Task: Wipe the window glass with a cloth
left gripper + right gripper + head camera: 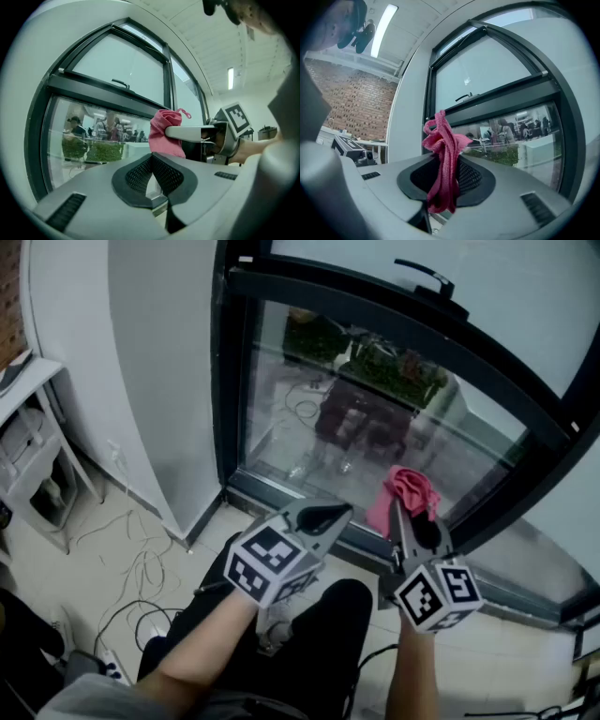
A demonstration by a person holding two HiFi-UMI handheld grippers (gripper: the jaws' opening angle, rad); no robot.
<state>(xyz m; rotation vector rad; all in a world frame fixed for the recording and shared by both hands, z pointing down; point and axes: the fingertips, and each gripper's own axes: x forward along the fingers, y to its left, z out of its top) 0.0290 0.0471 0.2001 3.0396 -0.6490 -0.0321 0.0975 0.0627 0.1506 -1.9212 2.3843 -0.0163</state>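
Note:
A pink cloth (410,493) is bunched between the jaws of my right gripper (405,514), which is shut on it just in front of the lower window glass (309,399). In the right gripper view the cloth (443,157) sticks up from the closed jaws and hangs down below them. My left gripper (323,518) is held beside it to the left, shut and empty, its pads (152,171) pressed together. From the left gripper view the cloth (166,133) and the right gripper (206,136) show to the right. The glass reflects an indoor room.
A dark window frame (225,381) borders the glass, with a handle (427,277) on the upper sash. A white wall panel (150,362) stands left of it. Cables (141,568) lie on the tiled floor, and a white shelf (28,456) stands far left.

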